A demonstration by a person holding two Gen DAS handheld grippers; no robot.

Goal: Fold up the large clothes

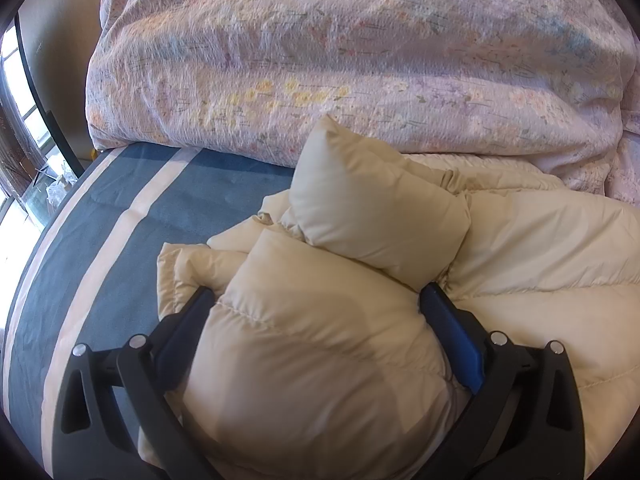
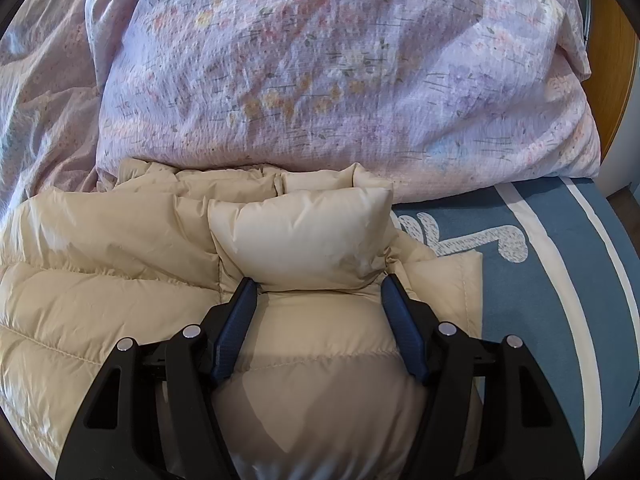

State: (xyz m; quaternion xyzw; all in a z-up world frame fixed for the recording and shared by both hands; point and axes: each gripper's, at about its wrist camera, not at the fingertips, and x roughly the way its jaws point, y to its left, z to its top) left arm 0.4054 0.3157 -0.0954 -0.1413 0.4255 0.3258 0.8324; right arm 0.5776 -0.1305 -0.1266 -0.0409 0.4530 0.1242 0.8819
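Both grippers, left (image 1: 316,300) and right (image 2: 318,286), are clenching puffy jacket (image 1: 520,248) sleeves, seemingly bringing them inward for folding.

One cream puffer jacket (image 1: 520,248) lies at lower right of the left wrist view. One floral duvet (image 1: 340,60) fills the top of both views. One blue bed sheet (image 1: 168,200) with pale stripes shows at left. Two grippers: the left gripper (image 1: 316,300) and the right gripper (image 2: 318,284), each with two fingers.
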